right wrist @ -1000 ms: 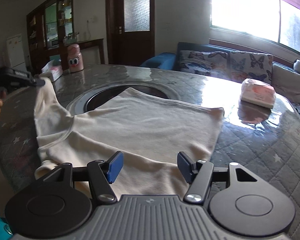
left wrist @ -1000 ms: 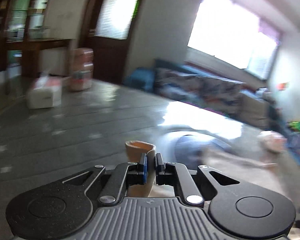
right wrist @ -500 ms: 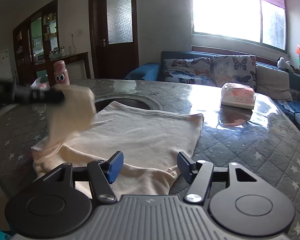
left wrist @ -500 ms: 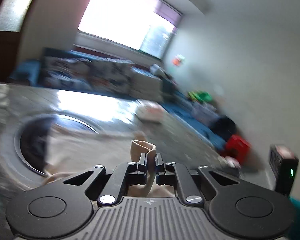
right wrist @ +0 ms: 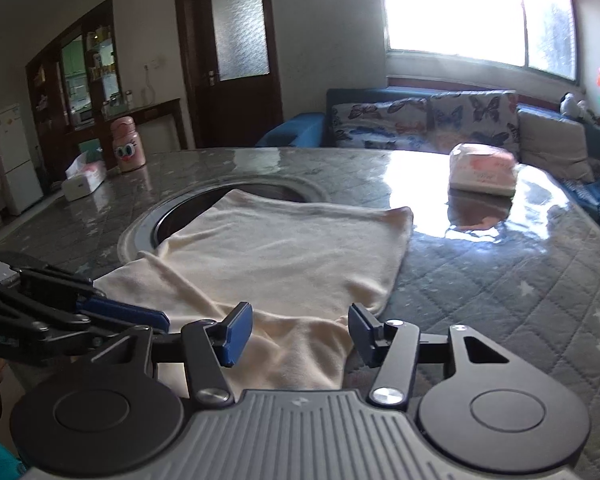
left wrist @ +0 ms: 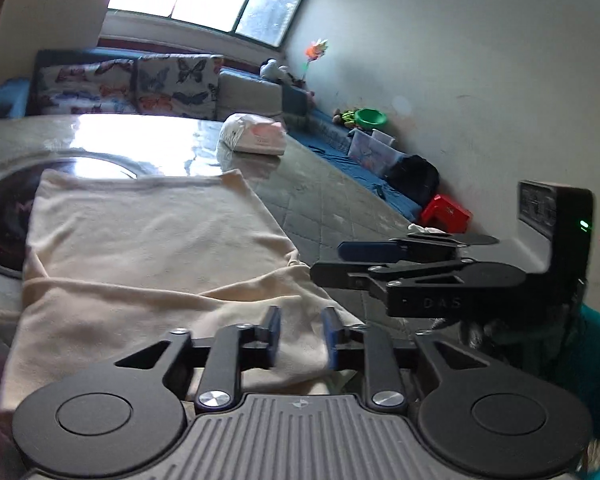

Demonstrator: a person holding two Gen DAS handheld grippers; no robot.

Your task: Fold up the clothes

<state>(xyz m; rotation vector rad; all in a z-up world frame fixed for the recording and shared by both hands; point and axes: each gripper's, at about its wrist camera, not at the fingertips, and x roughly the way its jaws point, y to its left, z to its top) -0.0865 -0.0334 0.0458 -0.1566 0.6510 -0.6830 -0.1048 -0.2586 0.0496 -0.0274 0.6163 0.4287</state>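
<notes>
I have the cream T-shirt [right wrist: 284,248] lying flat on the quilted surface [right wrist: 500,288], its far hem reaching over the round recessed plate [right wrist: 140,232] in the middle. One side portion is already laid inward across the body, forming a raised fold line [left wrist: 160,288] that runs across the near half of the garment. I judge this to be the sleeve fold, laid in to narrow the shirt before the lengthwise folds.

Left claw [left wrist: 300,338]: the jaws have just been opening and now stand slightly apart. Cloth lies below and between them, but the pads do not press on it. I read this as a release: the folded portion is left to rest where it was laid.

Right claw [right wrist: 298,334]: the jaws have just been closing a little yet remain well apart, hovering over the near edge of the shirt with fabric visible between them and no pad contact. It is held just beside the left claw, probably positioned to take the near edge for the next fold.

A pack of tissues [right wrist: 482,174] sits well apart from the shirt on the far right of the surface, so the folding area is unobstructed. A pink bottle [right wrist: 126,144] and a tissue box [right wrist: 84,180] stand at the far left, also clear of the work.

Risk, as I judge it: the released fold sits loosely and may shift if the right claw drags the edge.
</notes>
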